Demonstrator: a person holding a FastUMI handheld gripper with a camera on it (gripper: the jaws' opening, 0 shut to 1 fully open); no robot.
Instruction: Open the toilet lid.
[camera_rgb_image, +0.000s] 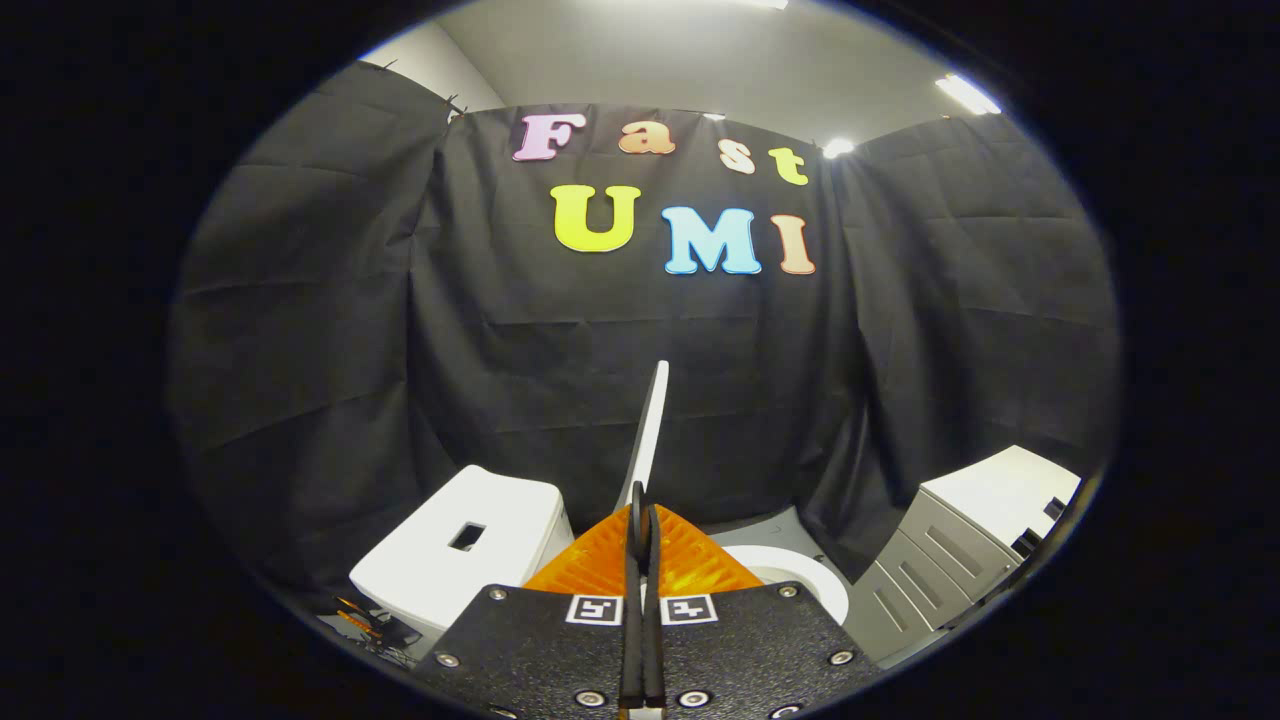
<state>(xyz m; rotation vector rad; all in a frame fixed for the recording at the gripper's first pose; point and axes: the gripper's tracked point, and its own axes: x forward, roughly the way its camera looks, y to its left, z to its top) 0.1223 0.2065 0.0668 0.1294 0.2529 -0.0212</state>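
Observation:
The white toilet lid is seen edge-on as a thin blade, raised and rising steeply from between my fingers. My gripper is shut on the lid's lower edge, with both fingers pressed close together around it. To the right of the fingers lies the white toilet seat and bowl rim, uncovered. The white tank, with a dark rectangular button recess on top, stands to the left of the fingers.
A grey-white cabinet with drawers stands to the right of the toilet. Black cloth walls close in behind and on both sides. Some small clutter lies low beside the tank on the left.

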